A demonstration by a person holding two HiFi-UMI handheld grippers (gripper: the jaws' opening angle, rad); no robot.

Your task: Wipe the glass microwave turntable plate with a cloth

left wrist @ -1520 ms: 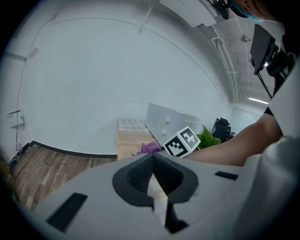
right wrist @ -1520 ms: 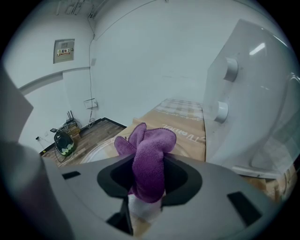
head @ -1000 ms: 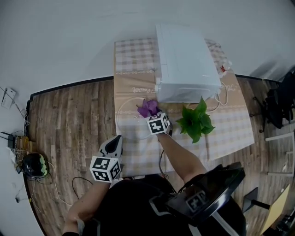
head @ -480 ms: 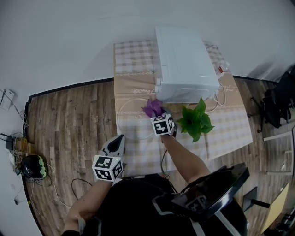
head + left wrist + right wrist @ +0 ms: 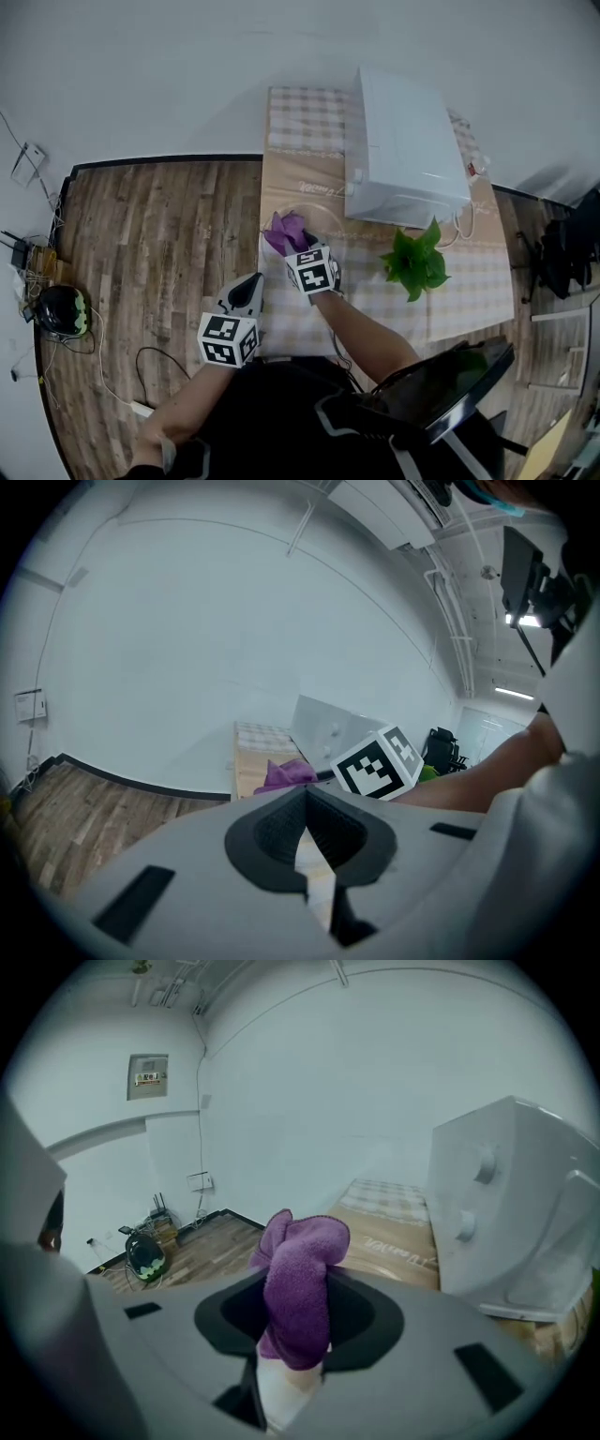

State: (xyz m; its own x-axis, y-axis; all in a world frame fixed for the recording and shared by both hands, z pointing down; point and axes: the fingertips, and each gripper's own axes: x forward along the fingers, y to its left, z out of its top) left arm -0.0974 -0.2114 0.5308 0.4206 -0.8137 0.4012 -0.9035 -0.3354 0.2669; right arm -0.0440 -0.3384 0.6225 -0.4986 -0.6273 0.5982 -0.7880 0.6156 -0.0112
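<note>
The glass turntable plate (image 5: 324, 218) lies on the checked tablecloth in front of the white microwave (image 5: 403, 141); only its faint round rim shows. My right gripper (image 5: 295, 246) is shut on a purple cloth (image 5: 286, 232), which rests over the plate's left part. In the right gripper view the purple cloth (image 5: 300, 1279) bulges up out of my right gripper (image 5: 295, 1335), with the microwave (image 5: 516, 1204) at the right. My left gripper (image 5: 248, 286) hangs off the table's near left corner, jaws together and holding nothing. The left gripper (image 5: 305, 841) looks toward the cloth (image 5: 286, 774).
A green leafy plant (image 5: 412, 262) stands right of the plate, near a white cable (image 5: 464, 223). Wooden floor lies left of the table (image 5: 281, 122), with a dark helmet-like object (image 5: 61, 309) and cables by the wall. A black chair (image 5: 572, 253) is at the far right.
My right gripper has carried the purple cloth leftward across the plate, away from the microwave's front. The head view has shifted. The left gripper stays low beside the table.
</note>
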